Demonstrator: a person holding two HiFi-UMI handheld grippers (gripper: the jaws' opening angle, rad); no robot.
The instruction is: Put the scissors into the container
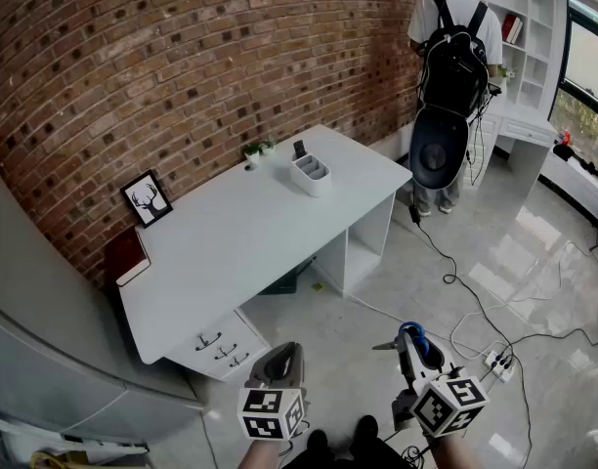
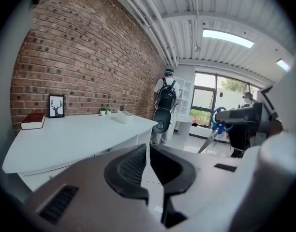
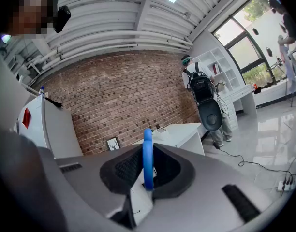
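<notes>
You carry the scissors (image 1: 412, 339) in your right claw (image 1: 406, 348), whose jaws close on one blue handle loop (image 3: 147, 157) standing edge-on between them. The grey metal blades (image 2: 207, 142) look closed together and stick out sideways toward your left, tilted downward. They hang over the floor, well apart from the bench. The container (image 1: 311, 175) is a white, oblong organiser split into compartments, standing upright on the bench (image 1: 231, 252) near its far end, closer to the wall-side edge. A small dark object (image 1: 299, 150) stands in its wall-side compartment.

No text, label, brand or number can be read in any view
</notes>
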